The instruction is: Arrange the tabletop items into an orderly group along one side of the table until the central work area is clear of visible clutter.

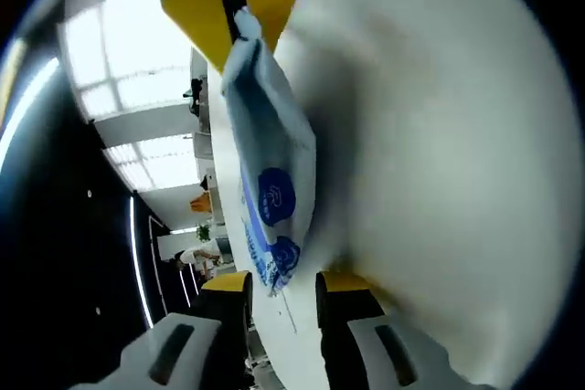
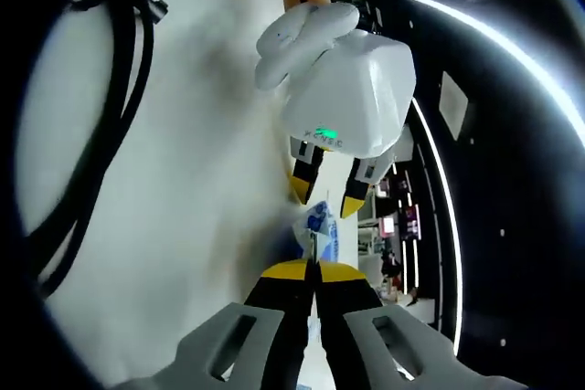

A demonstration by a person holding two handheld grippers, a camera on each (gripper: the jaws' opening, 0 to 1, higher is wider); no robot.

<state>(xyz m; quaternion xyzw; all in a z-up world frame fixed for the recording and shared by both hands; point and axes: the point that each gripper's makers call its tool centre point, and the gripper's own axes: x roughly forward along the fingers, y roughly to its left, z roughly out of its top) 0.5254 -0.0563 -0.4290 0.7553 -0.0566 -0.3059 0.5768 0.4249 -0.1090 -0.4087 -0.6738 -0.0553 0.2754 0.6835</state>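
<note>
Blue-white packet (image 1: pixel 267 180): long axis 12-to-6 between spread left tongs (image 1: pixel 283 285) at 6 and right tongs (image 2: pixel 309 268) pinching its 12 end; white counter (image 1: pixel 439 152) beneath.

Office — lit ceiling panels (image 1: pixel 146 89), desks.

Right claw (image 2: pixel 312 273): grey body, black fingers, yellow tips. Left claw (image 1: pixel 281 285) identical.
</note>
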